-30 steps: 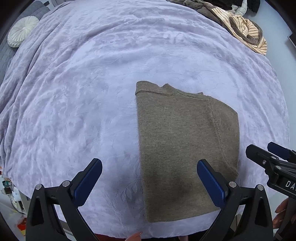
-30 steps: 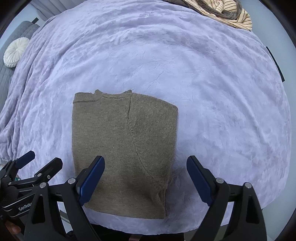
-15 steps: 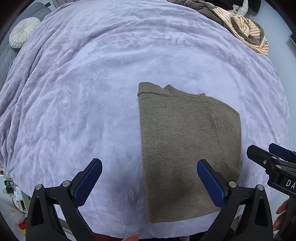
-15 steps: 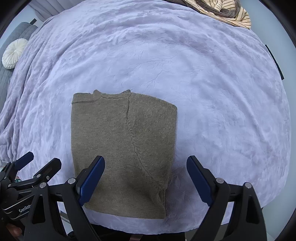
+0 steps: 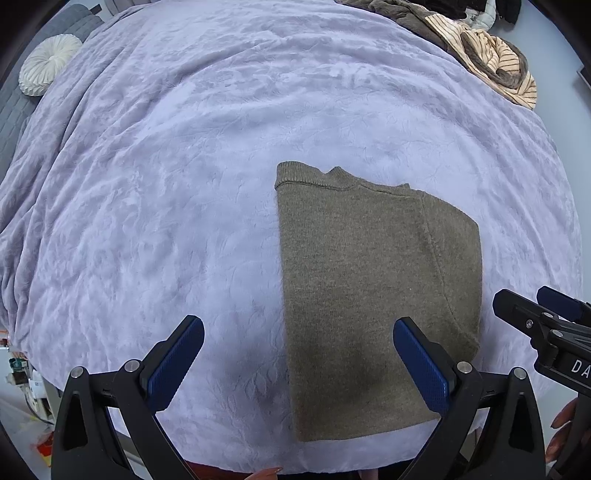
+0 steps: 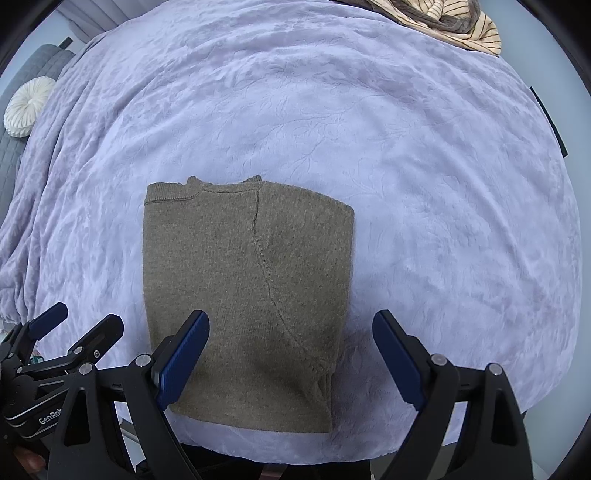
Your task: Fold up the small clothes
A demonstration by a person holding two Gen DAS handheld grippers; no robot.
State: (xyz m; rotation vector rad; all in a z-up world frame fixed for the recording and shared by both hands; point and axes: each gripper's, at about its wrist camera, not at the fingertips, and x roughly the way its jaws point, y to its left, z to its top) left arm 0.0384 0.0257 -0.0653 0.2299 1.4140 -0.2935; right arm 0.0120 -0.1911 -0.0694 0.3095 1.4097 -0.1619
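An olive-brown knit garment [image 5: 373, 295] lies folded into a tall rectangle on the lilac blanket [image 5: 184, 184], near its front edge; it also shows in the right wrist view [image 6: 243, 288]. My left gripper [image 5: 297, 363] is open and empty, held above the garment's lower left edge. My right gripper [image 6: 291, 356] is open and empty, held above the garment's lower right part. Each gripper shows at the edge of the other's view, the right one [image 5: 546, 325] and the left one [image 6: 59, 343].
A heap of striped and brown clothes [image 5: 487, 55] lies at the far right of the bed, also in the right wrist view [image 6: 443, 22]. A round white cushion [image 5: 50, 64] sits at the far left on grey bedding. The blanket's front edge [image 6: 277, 450] is close below the garment.
Almost nothing has changed. The views have shifted very slightly; the garment lies as before and both grippers stay open.
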